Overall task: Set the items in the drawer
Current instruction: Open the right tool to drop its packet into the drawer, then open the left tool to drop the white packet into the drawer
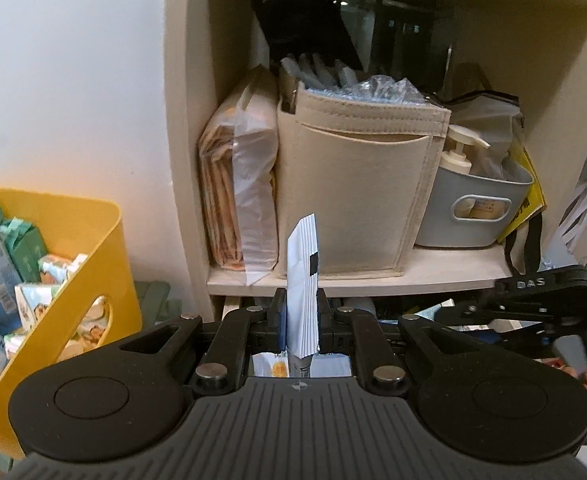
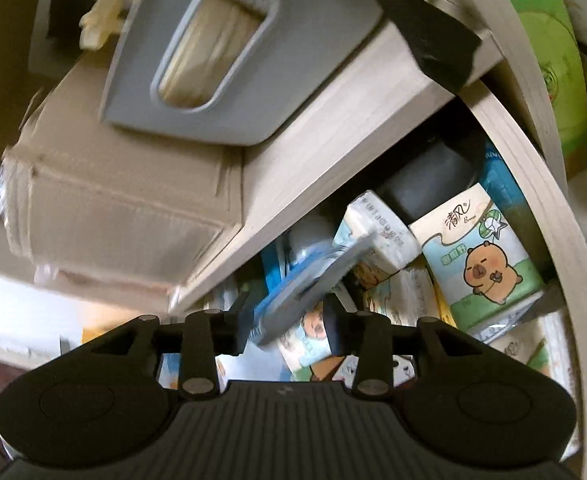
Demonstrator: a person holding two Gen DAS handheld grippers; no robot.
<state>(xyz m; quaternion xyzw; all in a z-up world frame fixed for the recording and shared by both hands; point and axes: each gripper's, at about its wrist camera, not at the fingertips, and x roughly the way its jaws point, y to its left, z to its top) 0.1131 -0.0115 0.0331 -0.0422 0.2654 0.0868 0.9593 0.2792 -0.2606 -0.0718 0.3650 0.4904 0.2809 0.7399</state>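
Note:
My left gripper [image 1: 301, 320] is shut on a white striped sachet [image 1: 303, 280] that stands upright between its pads, held in front of the shelf edge [image 1: 353, 284]. My right gripper [image 2: 289, 320] is tilted and shut on a flat blue-grey packet [image 2: 313, 280], which reaches over the open drawer [image 2: 525, 184] under the shelf board [image 2: 333, 140]. The drawer holds several tissue packs, one with a capybara print [image 2: 481, 264]. The right gripper also shows in the left wrist view [image 1: 549, 296], at the right, below the shelf.
On the shelf stand a beige felt organizer [image 1: 353, 184], a grey handled tub [image 1: 477, 208] with a pump bottle [image 1: 459, 152], and a bagged paper stack [image 1: 237, 184]. A yellow bin [image 1: 73, 272] with packets sits at the left, by the white wall.

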